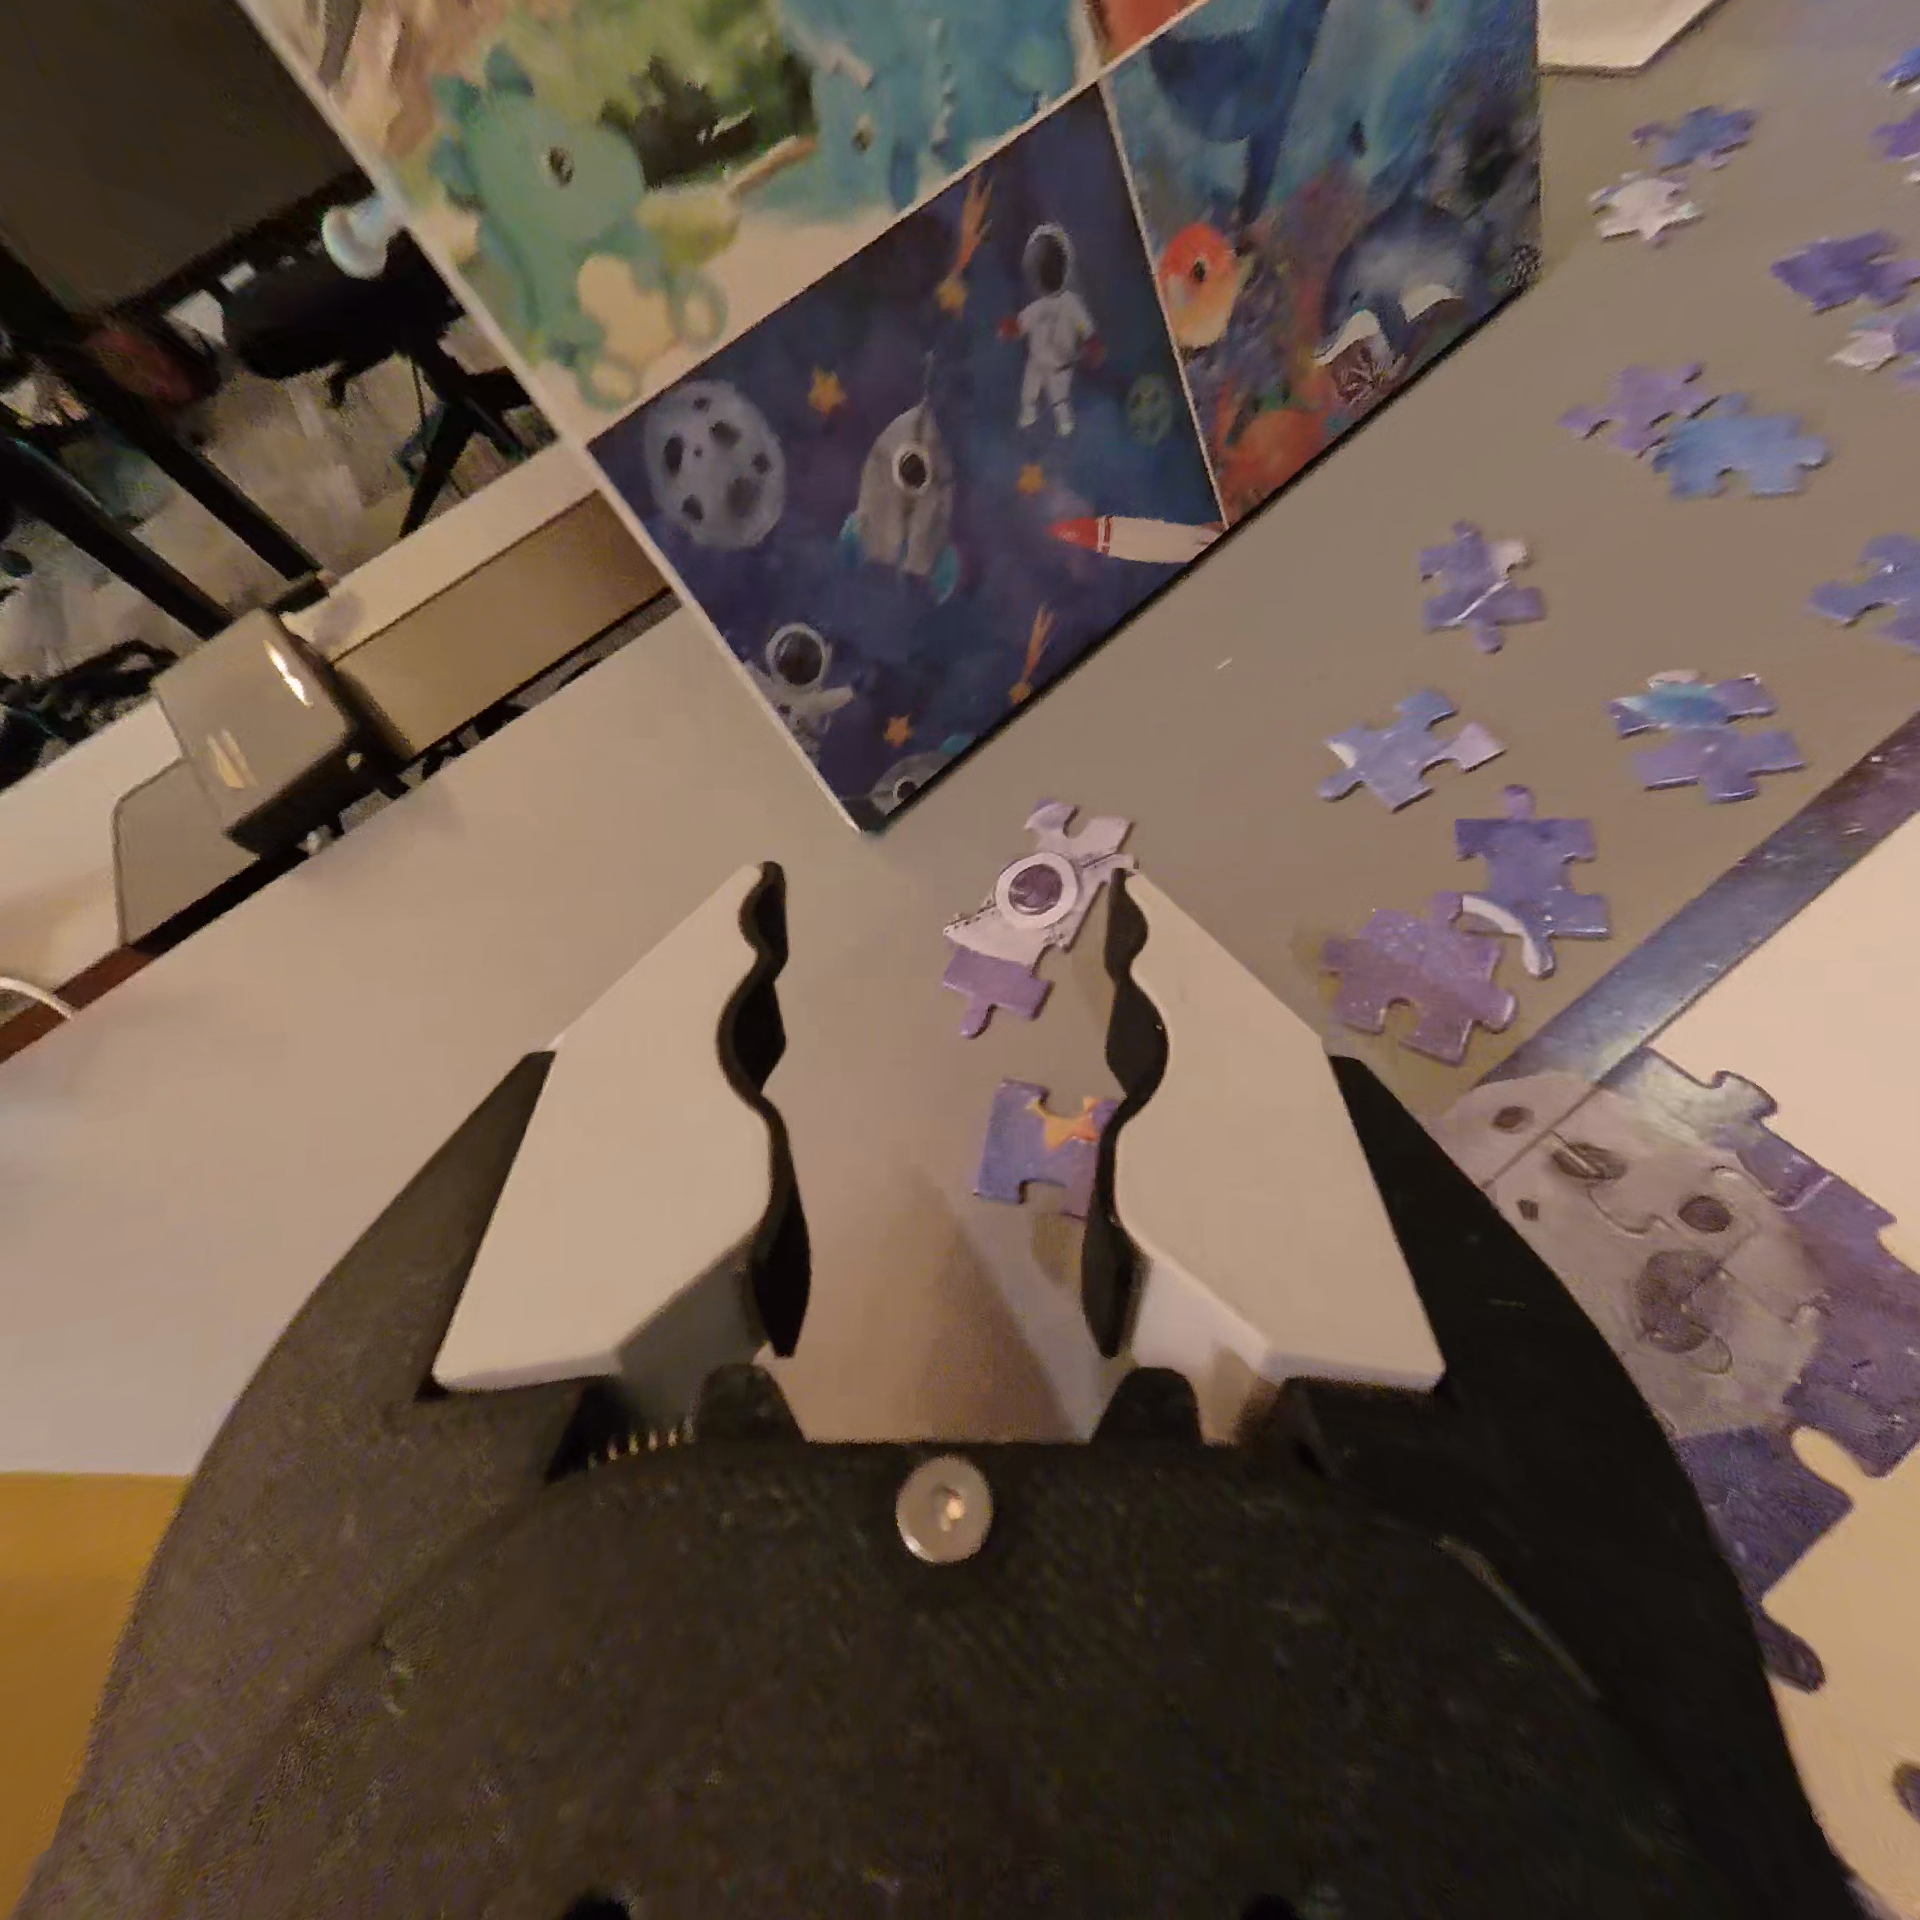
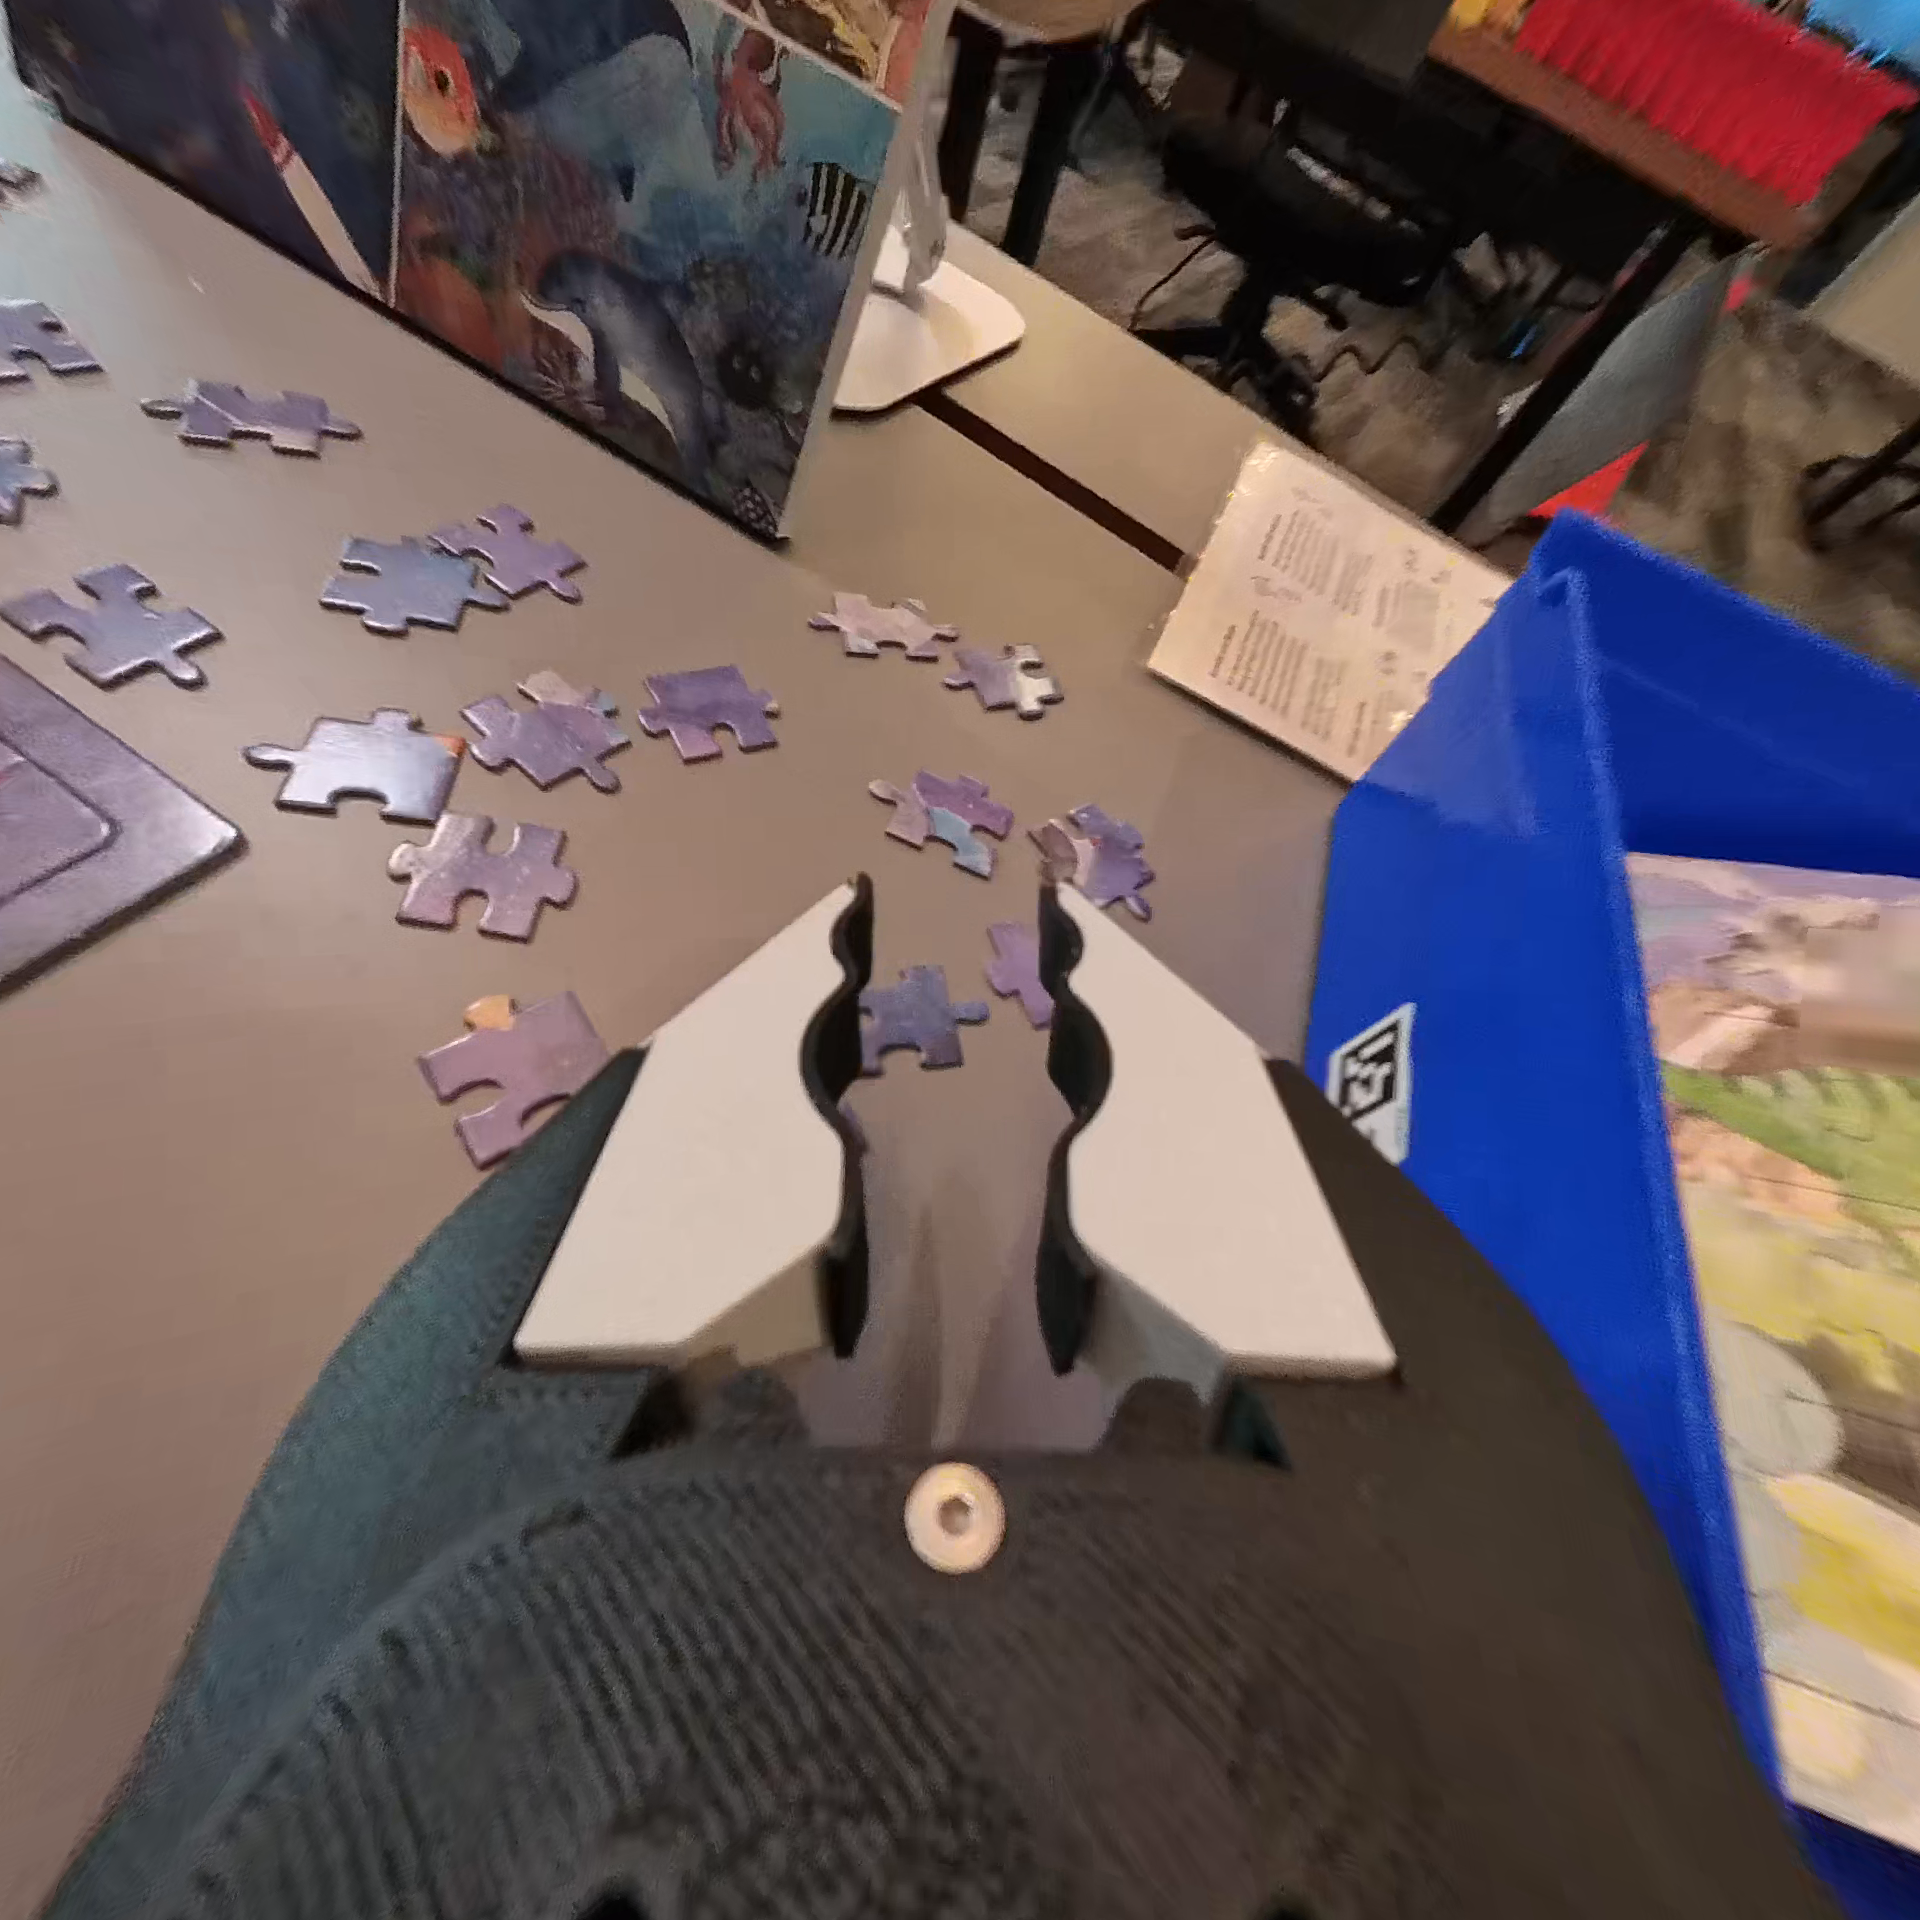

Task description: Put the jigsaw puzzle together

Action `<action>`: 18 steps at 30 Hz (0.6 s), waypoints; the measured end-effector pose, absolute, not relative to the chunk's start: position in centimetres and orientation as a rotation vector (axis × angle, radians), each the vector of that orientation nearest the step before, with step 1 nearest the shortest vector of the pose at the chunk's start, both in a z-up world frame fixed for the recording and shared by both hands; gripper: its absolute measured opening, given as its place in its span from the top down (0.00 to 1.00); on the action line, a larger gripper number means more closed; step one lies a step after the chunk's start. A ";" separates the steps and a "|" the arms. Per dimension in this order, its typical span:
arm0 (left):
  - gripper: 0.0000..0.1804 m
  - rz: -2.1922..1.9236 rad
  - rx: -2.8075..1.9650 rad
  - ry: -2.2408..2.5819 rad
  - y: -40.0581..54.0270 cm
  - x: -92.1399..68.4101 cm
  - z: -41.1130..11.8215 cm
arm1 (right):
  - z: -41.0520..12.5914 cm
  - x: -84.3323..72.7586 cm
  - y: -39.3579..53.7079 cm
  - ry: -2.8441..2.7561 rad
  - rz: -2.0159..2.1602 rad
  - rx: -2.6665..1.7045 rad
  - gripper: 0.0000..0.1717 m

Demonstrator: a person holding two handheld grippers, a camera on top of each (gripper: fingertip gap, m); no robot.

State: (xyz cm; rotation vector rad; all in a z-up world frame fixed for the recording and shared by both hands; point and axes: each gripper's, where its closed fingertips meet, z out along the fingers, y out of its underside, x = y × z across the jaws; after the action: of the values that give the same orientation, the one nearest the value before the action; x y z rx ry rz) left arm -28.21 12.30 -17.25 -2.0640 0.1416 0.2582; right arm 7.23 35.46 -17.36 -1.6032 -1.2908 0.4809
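My left gripper (image 1: pixel 943 878) is open and empty above the grey table (image 1: pixel 520 987). A purple puzzle piece with a round helmet (image 1: pixel 1029 914) lies flat on the table just inside its right fingertip (image 1: pixel 1127 935). A piece with a yellow star (image 1: pixel 1039 1143) lies nearer the palm. My right gripper (image 2: pixel 952 885) is open and empty above loose purple pieces. One piece (image 2: pixel 914 1013) lies on the table between its fingers, another (image 2: pixel 1013 966) by the right finger, and a third (image 2: pixel 1101 852) just past the right tip.
A picture-covered puzzle box (image 1: pixel 935 520) stands upright behind; it also shows in the right wrist view (image 2: pixel 623 260). A partly joined puzzle (image 1: pixel 1714 1299) lies at right. Several loose pieces (image 2: pixel 395 769) are scattered. A blue bin (image 2: pixel 1558 935), a printed sheet (image 2: pixel 1320 613) and a white stand base (image 2: pixel 935 332) are at right. My right fingertips sit around 45 cm from my left ones.
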 end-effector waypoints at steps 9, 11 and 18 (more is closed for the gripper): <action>0.89 0.132 -2.044 0.152 12.4 -27.3 -18.1 | -19.1 6.9 35.0 -1.326 0.547 -1.657 0.84; 0.90 0.176 -2.070 0.162 12.3 -27.6 -18.4 | -19.1 6.9 35.1 -1.316 0.561 -1.667 0.85; 1.00 0.197 -2.070 0.117 12.2 -28.4 -18.5 | -19.3 7.1 35.2 -1.302 0.579 -1.710 0.86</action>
State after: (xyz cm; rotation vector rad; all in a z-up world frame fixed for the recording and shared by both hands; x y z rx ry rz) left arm -28.36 12.22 -18.46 -2.0703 0.1172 0.1971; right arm 7.13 35.24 -19.34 -1.7100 -1.3020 0.5786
